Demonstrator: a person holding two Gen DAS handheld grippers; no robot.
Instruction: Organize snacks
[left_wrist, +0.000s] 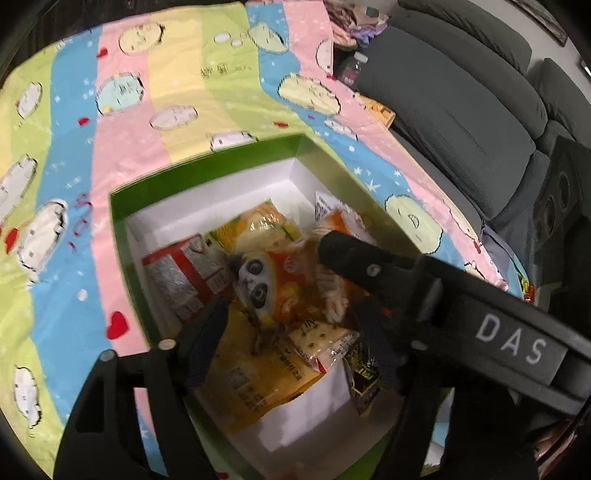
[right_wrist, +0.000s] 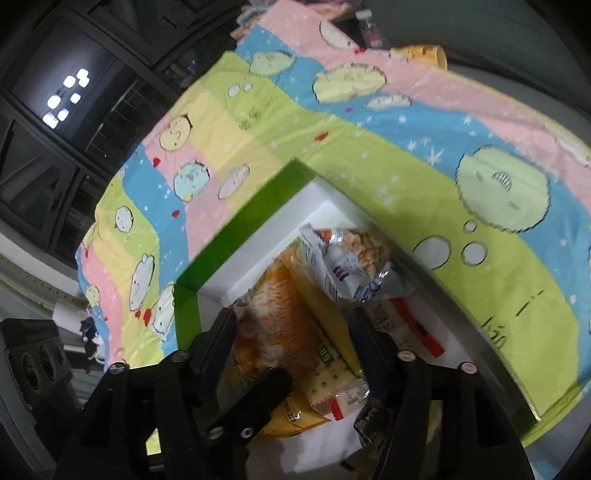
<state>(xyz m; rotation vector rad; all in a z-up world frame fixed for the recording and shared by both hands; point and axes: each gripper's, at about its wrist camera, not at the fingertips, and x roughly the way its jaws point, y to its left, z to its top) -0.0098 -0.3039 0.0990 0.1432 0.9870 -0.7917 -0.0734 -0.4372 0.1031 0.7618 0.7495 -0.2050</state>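
A green box (left_wrist: 207, 173) with a white inside sits on a pastel cartoon blanket (left_wrist: 110, 147). It holds several snack packs: an orange panda pack (left_wrist: 273, 280), a red and grey pack (left_wrist: 184, 277), a yellow pack (left_wrist: 251, 373) and a cracker pack (left_wrist: 321, 339). My left gripper (left_wrist: 291, 325) is open just above these packs. The right gripper's finger (left_wrist: 354, 258) reaches in from the right. In the right wrist view my right gripper (right_wrist: 291, 339) is open over the box (right_wrist: 236, 236), above an orange pack (right_wrist: 280, 325). A silver pack (right_wrist: 351, 258) lies further in.
A dark grey sofa (left_wrist: 461, 110) stands at the right of the blanket. A bottle (left_wrist: 351, 66) and a yellow cup (left_wrist: 380, 110) lie at the blanket's far edge. A black speaker (right_wrist: 33, 358) stands at the left in the right wrist view.
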